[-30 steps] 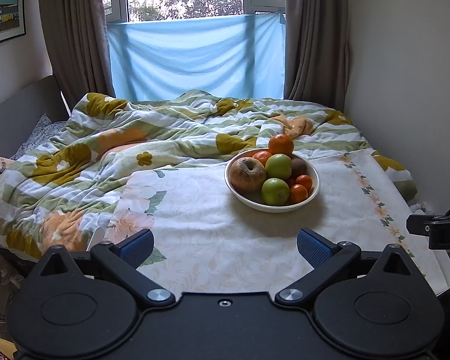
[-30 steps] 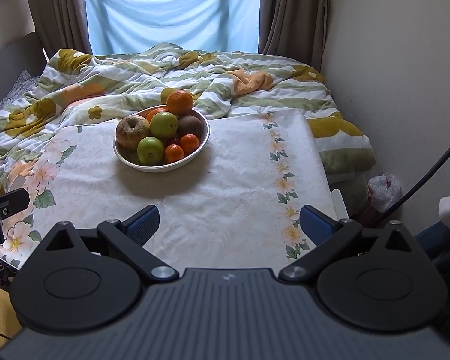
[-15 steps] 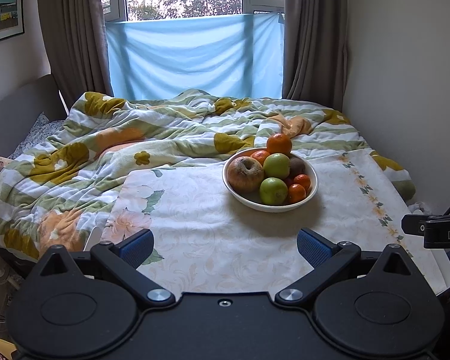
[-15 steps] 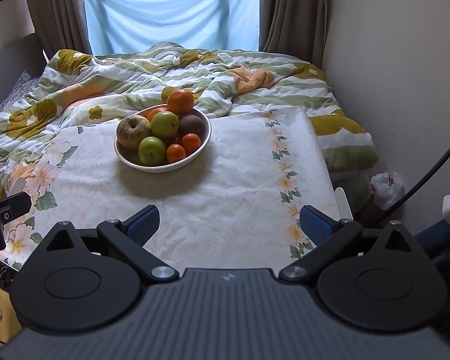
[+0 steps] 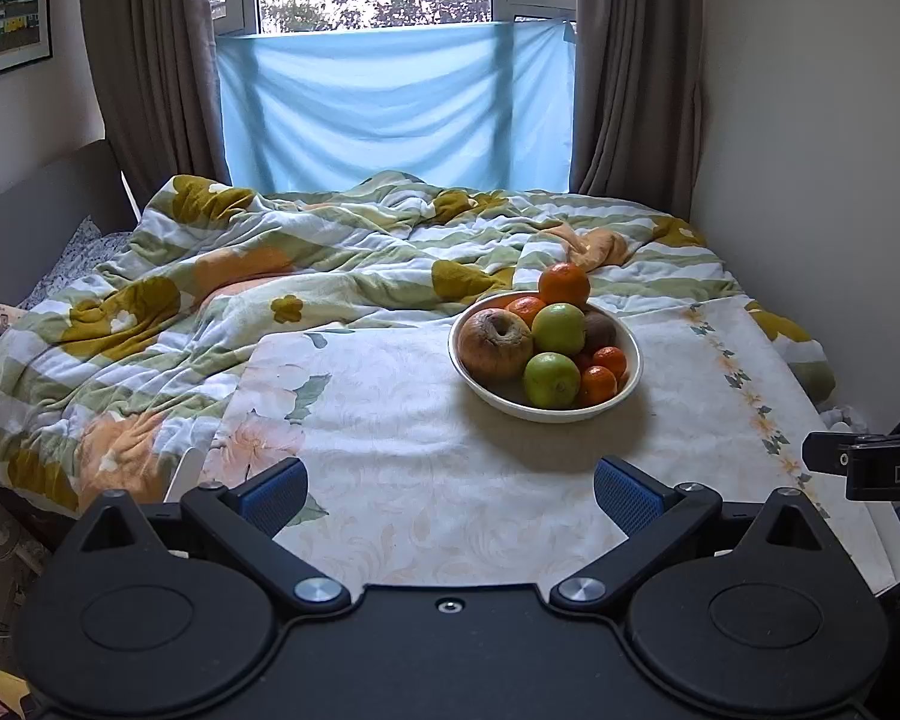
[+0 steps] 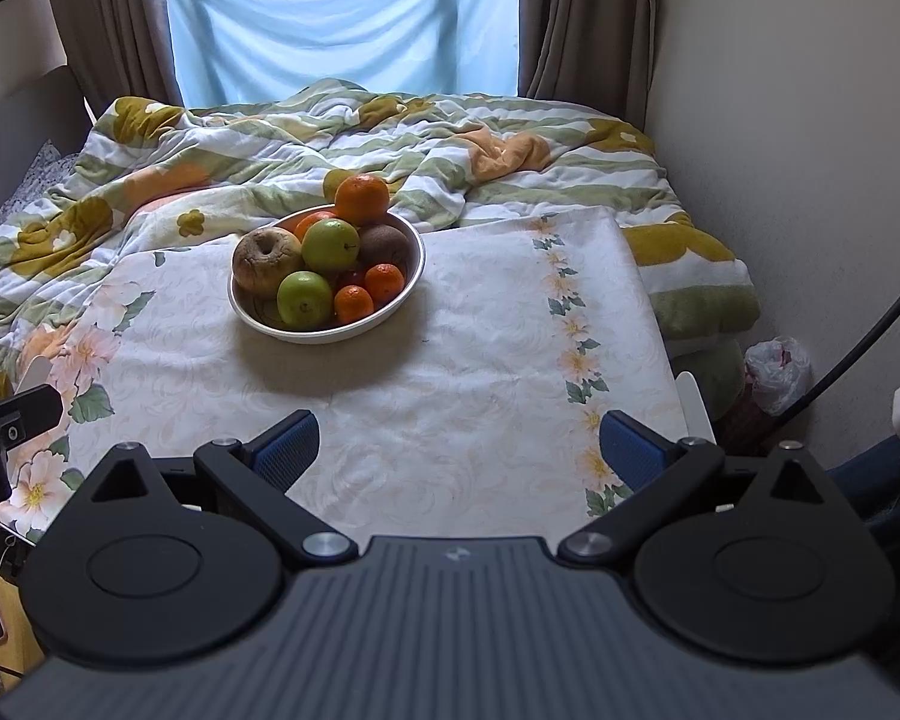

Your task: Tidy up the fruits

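All the fruit (image 5: 549, 339) sits piled in the bowl (image 5: 631, 354) on the surface (image 5: 420, 480). Left tongs (image 5: 450, 489) and right tongs (image 6: 459, 441) hang wide apart, empty, near its edge. Sorting could be ahead or done.

The only readable text is the white capital letters "DA", cut off by the picture's right edge, printed on the black plastic body of the right gripper (image 5: 888, 471), seen well to the right of the white round fruit bowl (image 5: 633, 354).
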`<state>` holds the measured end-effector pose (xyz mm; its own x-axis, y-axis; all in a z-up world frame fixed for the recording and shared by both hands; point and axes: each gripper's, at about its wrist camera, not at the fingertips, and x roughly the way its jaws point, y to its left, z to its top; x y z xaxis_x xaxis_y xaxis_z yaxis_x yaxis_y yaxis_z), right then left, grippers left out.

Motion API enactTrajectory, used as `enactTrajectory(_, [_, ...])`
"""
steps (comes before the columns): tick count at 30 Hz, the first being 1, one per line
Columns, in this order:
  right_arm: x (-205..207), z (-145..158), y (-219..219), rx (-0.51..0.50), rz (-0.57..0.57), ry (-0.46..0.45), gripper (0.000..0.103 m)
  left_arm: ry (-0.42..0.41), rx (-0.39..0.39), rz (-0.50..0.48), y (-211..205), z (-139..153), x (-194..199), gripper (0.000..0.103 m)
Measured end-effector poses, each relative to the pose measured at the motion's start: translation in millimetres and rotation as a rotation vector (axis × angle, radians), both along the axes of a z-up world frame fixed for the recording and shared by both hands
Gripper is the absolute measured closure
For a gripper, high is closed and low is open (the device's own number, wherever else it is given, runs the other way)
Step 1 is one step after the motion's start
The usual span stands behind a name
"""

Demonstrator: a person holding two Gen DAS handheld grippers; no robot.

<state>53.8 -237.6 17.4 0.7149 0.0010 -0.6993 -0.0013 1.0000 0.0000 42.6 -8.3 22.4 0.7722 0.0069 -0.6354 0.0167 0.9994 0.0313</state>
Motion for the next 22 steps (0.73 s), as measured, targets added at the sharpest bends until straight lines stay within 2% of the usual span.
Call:
enactTrajectory(12, [3.7,-2.3,2.8,0.001,-0.001,0.005,0.0,-0.025,-0.011,0.028,4.8,2.3,5.3,0.0])
enactTrajectory(17, [5.5,-3.0,2.7,0.002,-0.001,0.006,0.0,-0.017,0.02,0.036,5.1,-0.2,10.7,0.0])
enactTrajectory(22, [8.3,-4.2,2.6,0.004,0.004,0.015,0.0,0.012,0.014,0.015,7.6,-4.1,19.0,0.0])
